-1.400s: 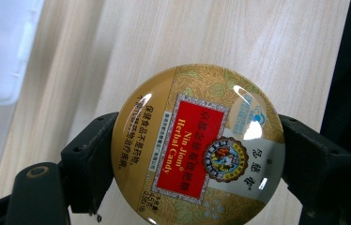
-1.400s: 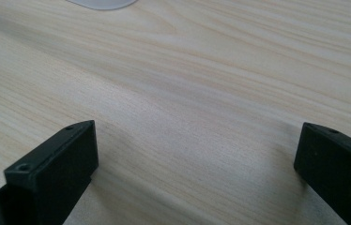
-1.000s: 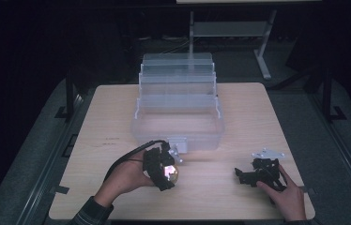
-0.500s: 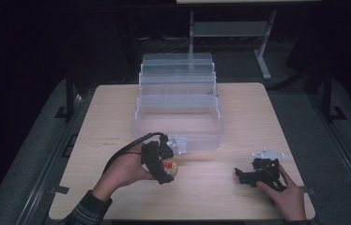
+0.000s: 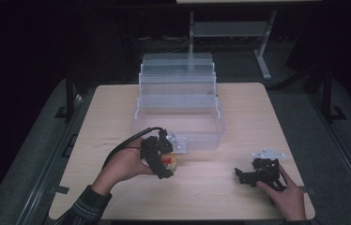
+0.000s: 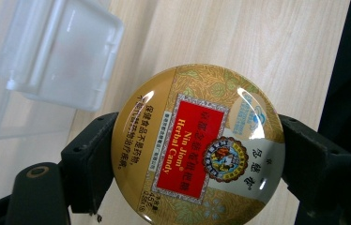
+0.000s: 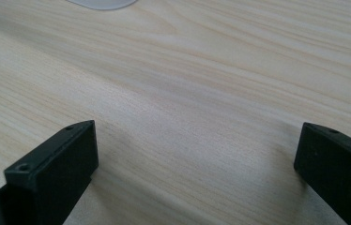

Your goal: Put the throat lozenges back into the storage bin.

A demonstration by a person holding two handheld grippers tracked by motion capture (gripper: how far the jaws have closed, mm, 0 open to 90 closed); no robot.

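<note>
The left tool [image 6: 197, 154] grips a round candy tin [image 6: 197, 143] just near of the clear plastic box [image 5: 178, 101]. The right tool [image 7: 197, 164] rests released on the table [image 5: 239, 122], near right.

Gold leaf-pattern candy tin [image 6: 197, 145] w/ red label, black claws, pale wood-grain table [image 5: 239, 112], clear plastic box [image 5: 178, 101]

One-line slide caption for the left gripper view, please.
Left gripper clamps a round gold Nin Jiom Herbal Candy tin above the wooden table, beside a clear plastic box.
</note>
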